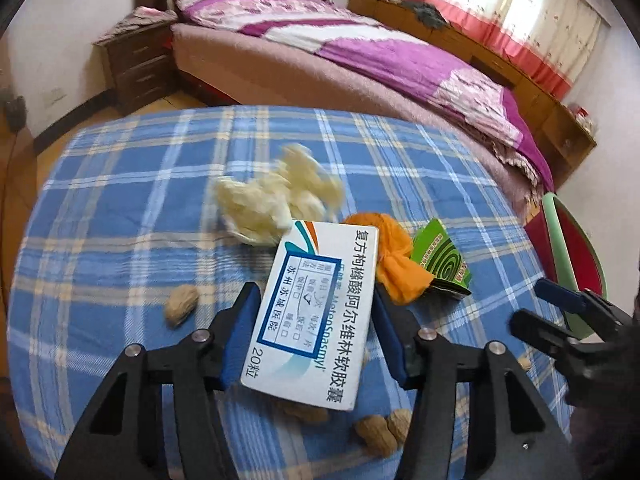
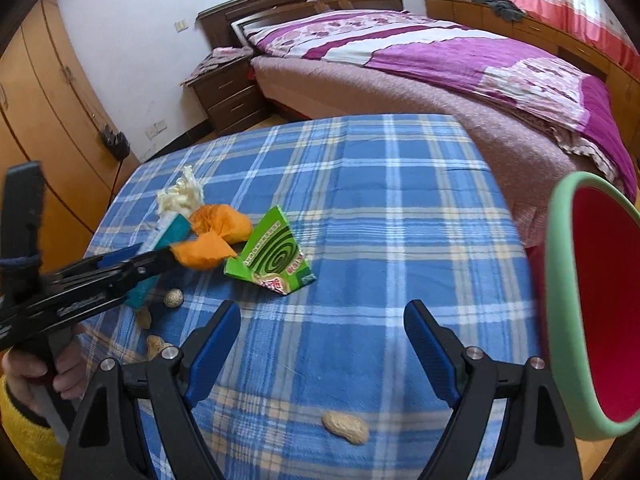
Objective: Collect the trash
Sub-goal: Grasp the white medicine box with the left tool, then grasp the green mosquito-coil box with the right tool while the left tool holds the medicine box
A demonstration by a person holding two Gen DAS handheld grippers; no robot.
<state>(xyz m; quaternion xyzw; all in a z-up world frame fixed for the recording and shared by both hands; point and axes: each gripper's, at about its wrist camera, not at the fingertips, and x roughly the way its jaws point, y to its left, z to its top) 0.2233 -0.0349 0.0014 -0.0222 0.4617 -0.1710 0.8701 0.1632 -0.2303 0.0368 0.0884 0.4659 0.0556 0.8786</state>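
My left gripper (image 1: 314, 306) is shut on a white medicine box (image 1: 316, 312) with Chinese print, held just above the blue plaid table. Behind it lie crumpled white tissue (image 1: 276, 196), orange tissue (image 1: 394, 264) and a green mosquito-coil box (image 1: 440, 260). My right gripper (image 2: 322, 320) is open and empty over the cloth, with a peanut (image 2: 346, 427) just below it. In the right wrist view the left gripper (image 2: 100, 276) shows at the left with the medicine box (image 2: 160, 264), beside the orange tissue (image 2: 216, 236) and green box (image 2: 272, 256).
A green-rimmed red bin (image 2: 592, 304) stands at the table's right edge; it also shows in the left wrist view (image 1: 568, 264). Peanuts (image 1: 182, 305) lie scattered on the cloth (image 2: 380, 200). A bed (image 1: 360, 52) and nightstand (image 1: 136, 64) stand beyond.
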